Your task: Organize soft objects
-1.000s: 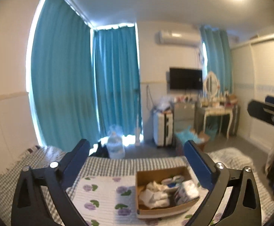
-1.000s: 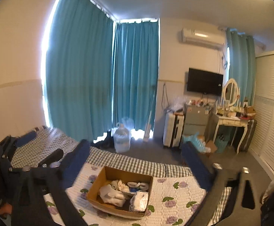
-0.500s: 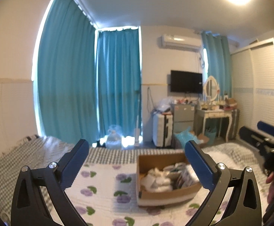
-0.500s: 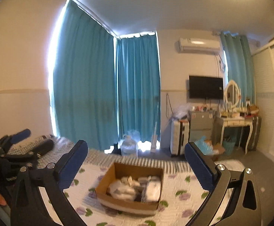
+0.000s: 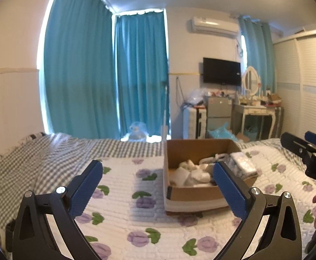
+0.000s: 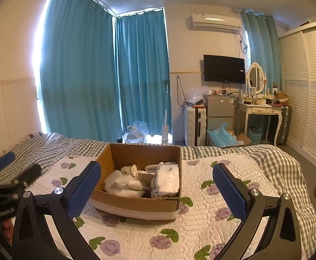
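Over the bed, in the left wrist view, the left gripper (image 5: 158, 174) hangs level above the flowered quilt (image 5: 123, 208), its blue fingers (image 5: 86, 186) spread wide with nothing between them. A cardboard box (image 5: 197, 197) sits on the quilt ahead and to the right, its near right corner behind the right finger; white soft bundles (image 5: 190, 173) lie inside it. Open quilt runs left of the box up to the checked blanket (image 5: 38, 156). At the right edge the right gripper (image 5: 307, 149) shows from the side, apart from the box.

From the right wrist view, the right gripper (image 6: 156, 178) also hovers level, fingers (image 6: 230, 191) wide and empty. The box (image 6: 136, 205) sits between them, toward the left finger, with a wrapped white pack (image 6: 166, 179) at its right wall. Bare quilt (image 6: 212, 195) stretches right of the box. The left gripper (image 6: 17, 173) shows at the left edge, beside the quilt's border.
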Demonstrator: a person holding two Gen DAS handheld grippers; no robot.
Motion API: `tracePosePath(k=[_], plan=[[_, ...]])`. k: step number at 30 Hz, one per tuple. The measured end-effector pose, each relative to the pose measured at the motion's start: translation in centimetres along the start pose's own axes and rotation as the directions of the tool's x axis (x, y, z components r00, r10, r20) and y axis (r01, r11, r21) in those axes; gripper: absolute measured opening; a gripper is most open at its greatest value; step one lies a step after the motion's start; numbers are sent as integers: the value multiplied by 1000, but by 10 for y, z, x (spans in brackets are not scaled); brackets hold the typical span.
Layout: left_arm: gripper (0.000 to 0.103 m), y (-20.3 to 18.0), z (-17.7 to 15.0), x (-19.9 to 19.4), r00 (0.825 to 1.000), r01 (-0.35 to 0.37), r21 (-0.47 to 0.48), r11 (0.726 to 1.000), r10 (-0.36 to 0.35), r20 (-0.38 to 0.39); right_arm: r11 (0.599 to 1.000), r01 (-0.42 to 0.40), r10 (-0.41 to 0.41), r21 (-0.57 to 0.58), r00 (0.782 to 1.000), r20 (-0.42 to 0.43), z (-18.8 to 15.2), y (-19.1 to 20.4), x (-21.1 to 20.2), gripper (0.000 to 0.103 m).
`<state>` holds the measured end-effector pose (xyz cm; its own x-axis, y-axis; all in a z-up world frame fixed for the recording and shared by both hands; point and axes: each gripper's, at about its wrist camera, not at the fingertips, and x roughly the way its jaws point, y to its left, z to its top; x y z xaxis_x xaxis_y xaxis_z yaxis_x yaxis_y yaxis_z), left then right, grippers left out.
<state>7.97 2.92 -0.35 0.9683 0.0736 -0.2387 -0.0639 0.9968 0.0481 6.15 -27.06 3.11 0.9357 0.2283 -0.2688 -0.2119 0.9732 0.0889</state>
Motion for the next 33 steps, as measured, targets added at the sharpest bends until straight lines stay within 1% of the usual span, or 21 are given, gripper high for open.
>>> tracePosePath(k=[3, 13, 24, 33], plan=[[103, -4, 0, 0, 1000, 2, 9, 1000, -2, -10, 1000, -6, 6, 8, 1000, 10, 2, -2, -3, 103], [103, -3, -6, 12, 998, 11, -8, 1000, -12, -55, 1000, -6, 5, -16, 1000, -22, 3, 5, 1, 103], [103, 3, -5, 12, 998, -4, -34, 999, 2, -60, 999, -12, 11, -30, 998, -54, -2, 7, 6, 103], [103, 3, -6, 12, 998, 7, -37, 999, -9, -66, 998, -25, 21, -57, 998, -60, -4, 11, 7, 103]])
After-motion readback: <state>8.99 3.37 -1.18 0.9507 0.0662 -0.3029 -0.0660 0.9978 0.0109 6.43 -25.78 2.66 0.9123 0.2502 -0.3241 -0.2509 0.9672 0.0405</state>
